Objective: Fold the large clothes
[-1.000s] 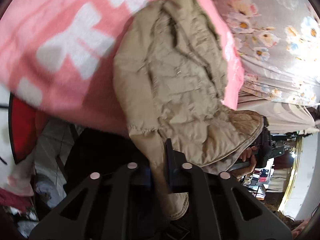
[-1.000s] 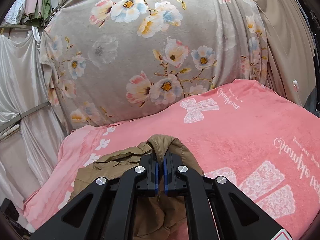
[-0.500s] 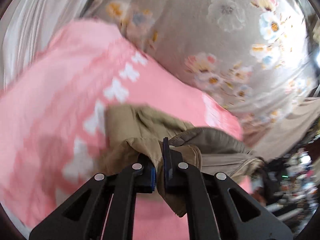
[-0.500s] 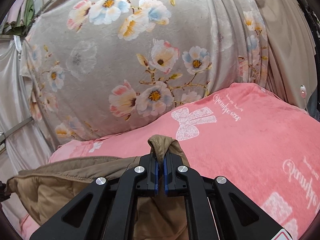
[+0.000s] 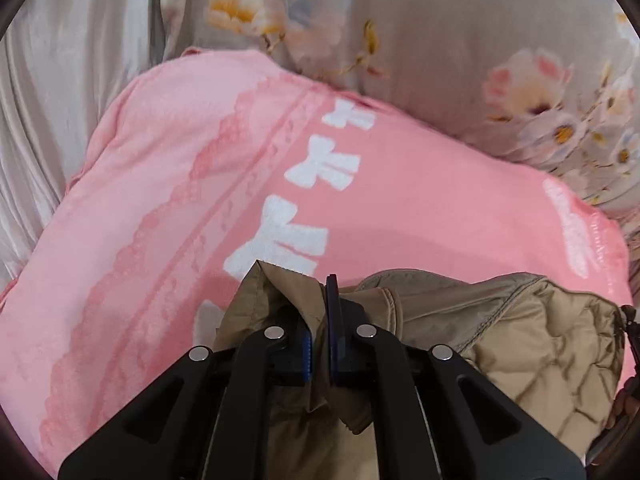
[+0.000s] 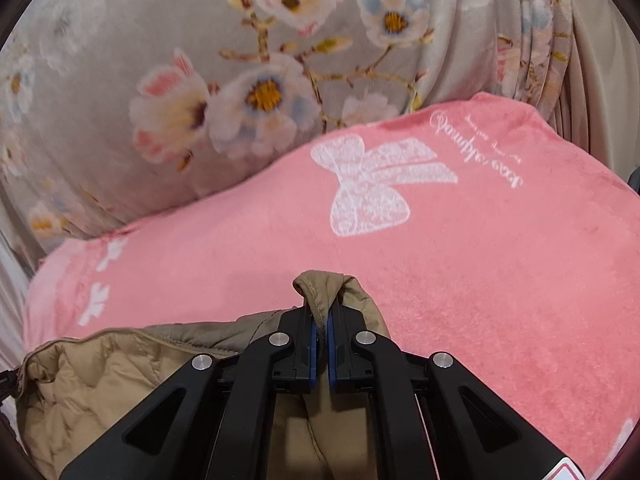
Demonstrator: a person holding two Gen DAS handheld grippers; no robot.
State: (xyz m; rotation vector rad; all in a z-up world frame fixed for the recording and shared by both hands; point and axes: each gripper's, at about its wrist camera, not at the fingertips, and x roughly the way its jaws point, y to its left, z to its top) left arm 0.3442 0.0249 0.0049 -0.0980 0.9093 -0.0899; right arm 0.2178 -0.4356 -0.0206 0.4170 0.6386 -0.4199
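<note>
While both grippers point down over a pink blanket [image 5: 420,208] printed with white bows, each has its jaws pinched tight on a fold of the tan quilted jacket [image 5: 532,332]. The left gripper [image 5: 320,336] clamps a peaked bit of the jacket's edge, which sticks up past its fingertips; the right gripper [image 6: 320,320] clamps a rolled hem that bulges above its pads. Between the two, the jacket [image 6: 100,376] hangs or lies spread along the blanket's near edge, its quilted lining turned outward; whether it rests on the blanket or is lifted clear is hard to tell from these views. The far half of the blanket [image 6: 480,264] is bare, with a large lace bow and script lettering near its far right corner and a row of small bows toward its left edge. Behind it a grey floral curtain [image 6: 120,60] hangs close against the far edge, and pale satin drapes [image 5: 60,80] stand at the left. A dark object at the right margin of the left view is too cut off to identify.
</note>
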